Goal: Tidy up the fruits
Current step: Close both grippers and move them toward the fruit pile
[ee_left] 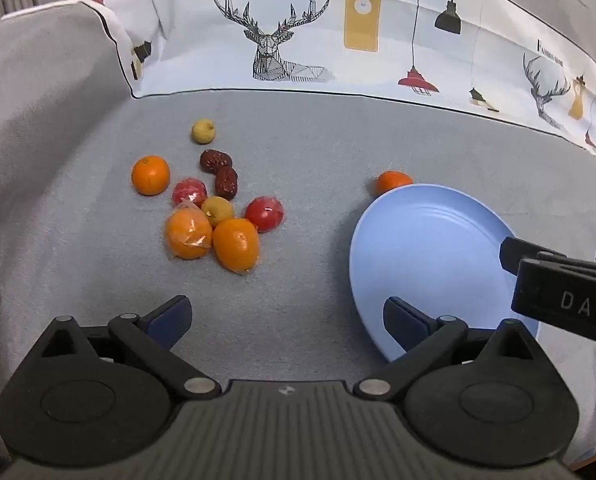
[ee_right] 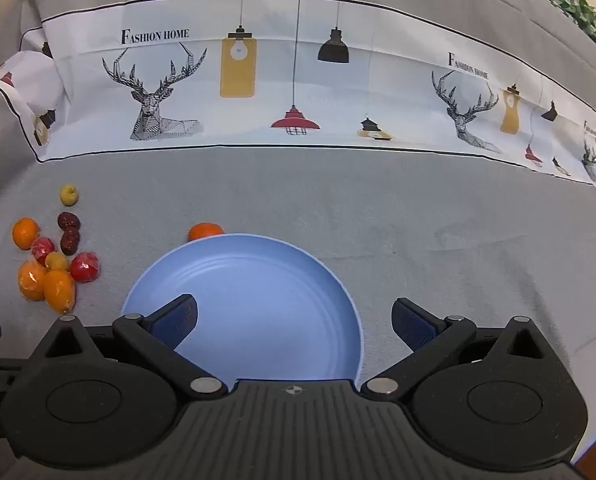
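Both hand-held grippers spread, empty: left (ee_left: 285, 320), right (ee_right: 293, 320). Risk: wrapped orange (ee_left: 188, 233) slips from pads, scatters pile; plate (ee_left: 426, 248) empty.

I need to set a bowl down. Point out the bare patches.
The blue plate is bare. The grey cloth right of it is free, as is the strip between plate and fruit cluster. One orange crowds the plate's far rim.
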